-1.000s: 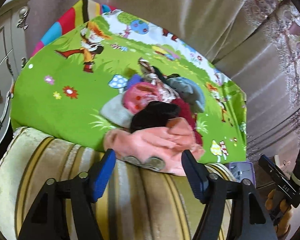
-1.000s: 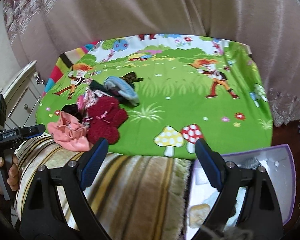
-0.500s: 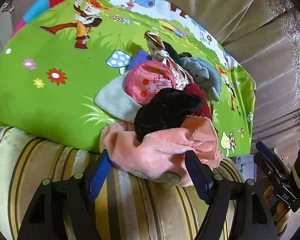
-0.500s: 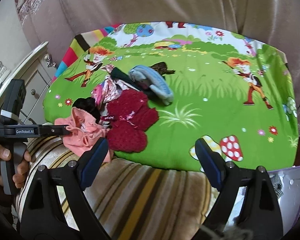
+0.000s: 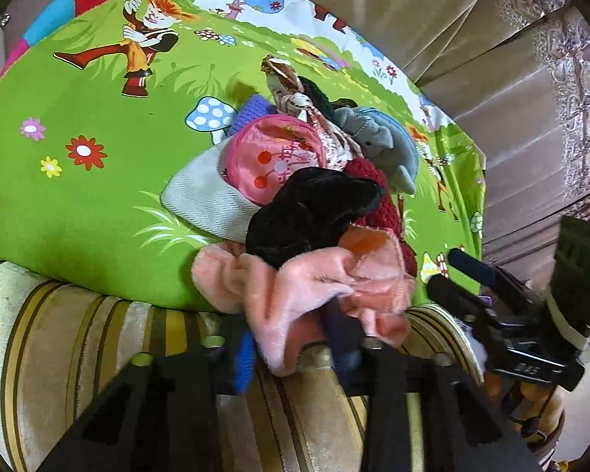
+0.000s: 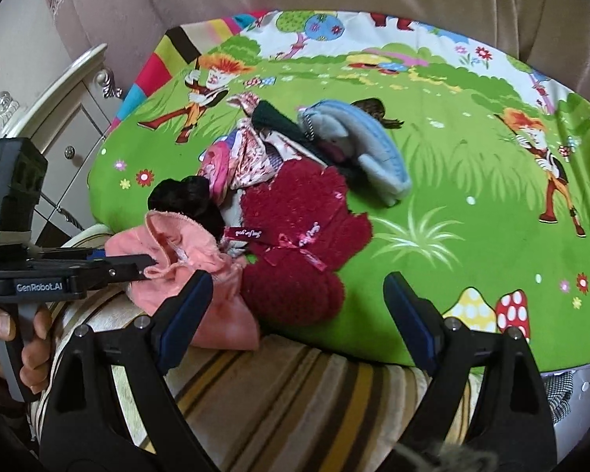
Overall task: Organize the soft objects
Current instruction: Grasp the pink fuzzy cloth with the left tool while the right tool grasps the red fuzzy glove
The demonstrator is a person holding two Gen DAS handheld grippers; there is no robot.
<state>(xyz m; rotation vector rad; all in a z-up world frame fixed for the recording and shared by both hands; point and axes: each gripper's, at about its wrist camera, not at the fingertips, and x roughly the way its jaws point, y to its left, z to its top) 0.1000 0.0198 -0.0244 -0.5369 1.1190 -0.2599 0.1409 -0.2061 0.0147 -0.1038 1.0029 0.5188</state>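
Pink fleece cloth (image 5: 306, 287) pinched in left gripper (image 5: 295, 338), at near edge of green mat (image 5: 78, 204).
Fingers clamped onto cloth beside pile of soft items (image 6: 295, 181). Right gripper (image 6: 299, 310) spread wide, holding nothing, hovering over striped cushion (image 6: 279, 397).

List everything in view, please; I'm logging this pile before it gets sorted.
pink fleece item: one, salmon pink, front edge of pile, between the left gripper's fingers
black velvet item: one, black, atop the pink fleece
red fuzzy garment: one, dark red, right of the pink fleece
pink round pouch: one, pink, mid-pile
grey knit piece: one, grey, left of pile
grey plush toy: one, grey on a blue item, far side
cartoon mat: one, green, under the pile
striped cushion: one, beige and brown, nearest edge
left gripper: closed on the pink fleece
right gripper: open, near the pile
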